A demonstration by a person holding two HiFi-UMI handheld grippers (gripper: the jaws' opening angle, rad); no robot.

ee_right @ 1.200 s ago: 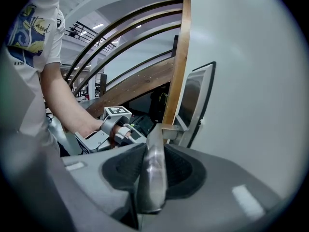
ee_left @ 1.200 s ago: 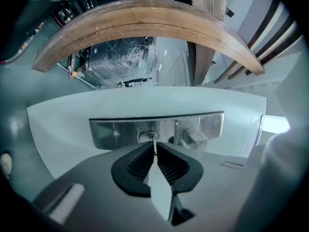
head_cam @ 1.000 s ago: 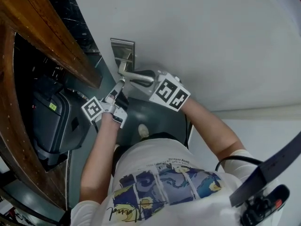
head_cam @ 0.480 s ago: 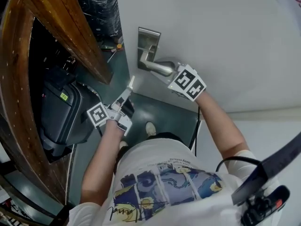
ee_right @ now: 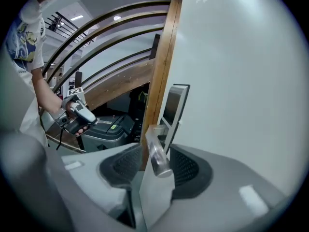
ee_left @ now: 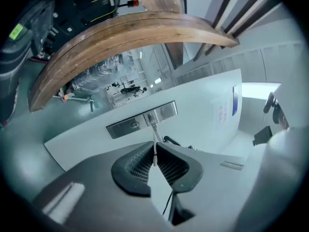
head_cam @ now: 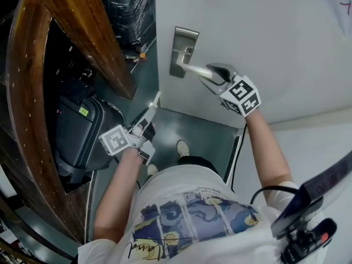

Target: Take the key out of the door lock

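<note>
Key (head_cam: 155, 99) in left gripper (head_cam: 146, 114), wooden arch (head_cam: 25, 120) beside door (head_cam: 264, 43), black case (head_cam: 74, 142) nearby

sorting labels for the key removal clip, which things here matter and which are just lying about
Job: thin silver key; silver rectangular lock plate; silver lever handle; white door.
Lying about: dark grey hard case; brown wooden beam; black wrapped bundle.

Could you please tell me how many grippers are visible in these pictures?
2. The left gripper, clear of the door, is shut on the key; the right gripper, jaws just opened wider, straddles the door handle. None seems hidden.
</note>
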